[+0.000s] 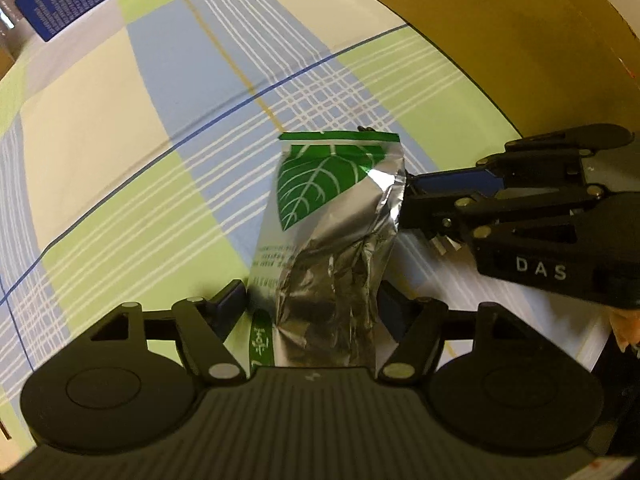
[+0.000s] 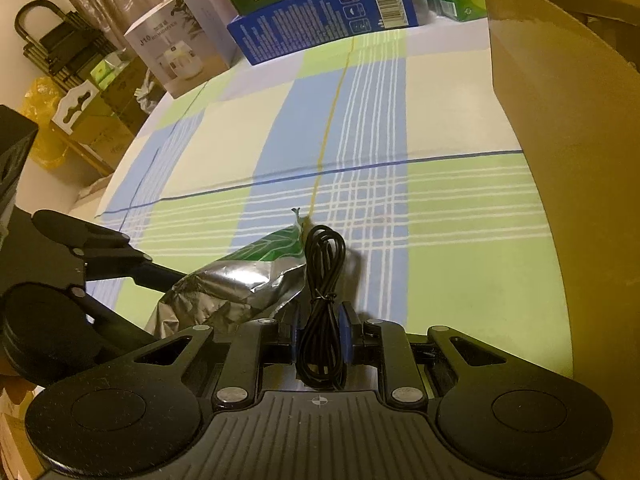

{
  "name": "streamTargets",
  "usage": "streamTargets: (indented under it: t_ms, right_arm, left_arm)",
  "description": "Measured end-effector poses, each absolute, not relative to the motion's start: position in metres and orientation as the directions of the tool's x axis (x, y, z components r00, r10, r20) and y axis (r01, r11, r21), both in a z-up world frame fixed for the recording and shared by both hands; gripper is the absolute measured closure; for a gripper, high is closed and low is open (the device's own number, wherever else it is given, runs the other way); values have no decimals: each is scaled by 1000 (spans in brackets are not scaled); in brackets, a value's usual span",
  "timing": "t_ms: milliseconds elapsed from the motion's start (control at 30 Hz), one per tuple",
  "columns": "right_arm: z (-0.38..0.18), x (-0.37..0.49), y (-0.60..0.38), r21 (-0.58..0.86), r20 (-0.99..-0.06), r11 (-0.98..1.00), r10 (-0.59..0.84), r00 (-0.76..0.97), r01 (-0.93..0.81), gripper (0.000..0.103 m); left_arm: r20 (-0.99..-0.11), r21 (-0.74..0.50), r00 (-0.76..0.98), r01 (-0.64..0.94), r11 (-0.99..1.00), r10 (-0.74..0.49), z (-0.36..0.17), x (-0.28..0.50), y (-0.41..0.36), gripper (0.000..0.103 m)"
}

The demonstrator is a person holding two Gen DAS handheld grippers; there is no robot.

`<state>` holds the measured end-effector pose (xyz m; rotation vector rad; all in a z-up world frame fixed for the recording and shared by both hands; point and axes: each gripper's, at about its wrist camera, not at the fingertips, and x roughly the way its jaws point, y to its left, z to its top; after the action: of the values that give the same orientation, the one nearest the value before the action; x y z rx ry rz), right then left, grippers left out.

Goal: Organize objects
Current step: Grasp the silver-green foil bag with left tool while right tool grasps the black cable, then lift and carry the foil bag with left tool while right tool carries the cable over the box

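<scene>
Apparently mid-sorting: the left claw [image 1: 312, 304] is clenched on a foil pouch [image 1: 332, 216], held above the checked counter [image 1: 120, 160]. Just right of it, the right claw [image 2: 320, 334] grips a coiled cable [image 2: 322, 276], likely bound for the box [image 2: 560, 120] beyond.

Your left gripper [image 1: 312, 304] is matt black plastic with ribbed housing and small bright metal pins; its blue pads look smooth. The pouch [image 1: 332, 216] you hold is crinkled silver foil, mirror-glossy, with a printed green leaf. Your right gripper [image 2: 320, 330] shows the same matt black plastic and shiny rivets. The cable [image 2: 322, 280] between its pads is smooth black plastic with a slight sheen. The tablecloth [image 2: 460, 208] looks like matt woven cloth in a check pattern. The cardboard box [image 2: 568, 92] is plain brown, dull paper board. The blue box [image 2: 320, 16] is printed card with a faint gloss.
</scene>
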<state>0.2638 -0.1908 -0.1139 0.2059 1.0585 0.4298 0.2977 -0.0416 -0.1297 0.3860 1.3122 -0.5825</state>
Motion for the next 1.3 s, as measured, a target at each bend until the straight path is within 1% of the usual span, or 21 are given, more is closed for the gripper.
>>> streamTargets:
  t_ms: [33,100,167,267,367,633,867,1100,1300]
  right_arm:
    - [-114,265,-191,365,-797,899,436,418,-241,87]
    - [-115,265,-191,366,-796,899,436,420,-239,87]
    - [-114,265,-192,365,-796,901,433,424,-234,87]
    - [-112,263,-192,370,-790,900,436,432,-231,87]
    - [-108,259,-192,372,-782,899,439,442,-233,87]
    - [-89,224,-210,376,-753,902,431,497,-213,87]
    - [-62,183,-223,370,-728,906,420,542,-205,87]
    - [-27,150,-232,361,-699,906,420,579,-221,87]
    - [-10,129,-243,350,-685,909,414,600,-228,87]
  left_arm:
    - [-974,-56,144,603,796,-178,-131,299,-42,37]
    - [-974,-53,145,601,798,-173,-133,301,-43,42]
    - [-973,-41,159,594,803,-167,-134,302,-42,52]
    - [-967,-44,184,564,824,-178,-131,298,-39,60]
    - [-957,-70,213,484,872,-195,-125,291,-31,63]
    - [-943,-141,244,327,935,-227,-112,261,-22,64]
    - [-930,-150,282,292,945,-234,-82,231,-28,64]
    - [-899,-222,328,233,947,-291,-45,197,-37,64]
    - [-877,-270,354,197,943,-325,-29,172,-49,64]
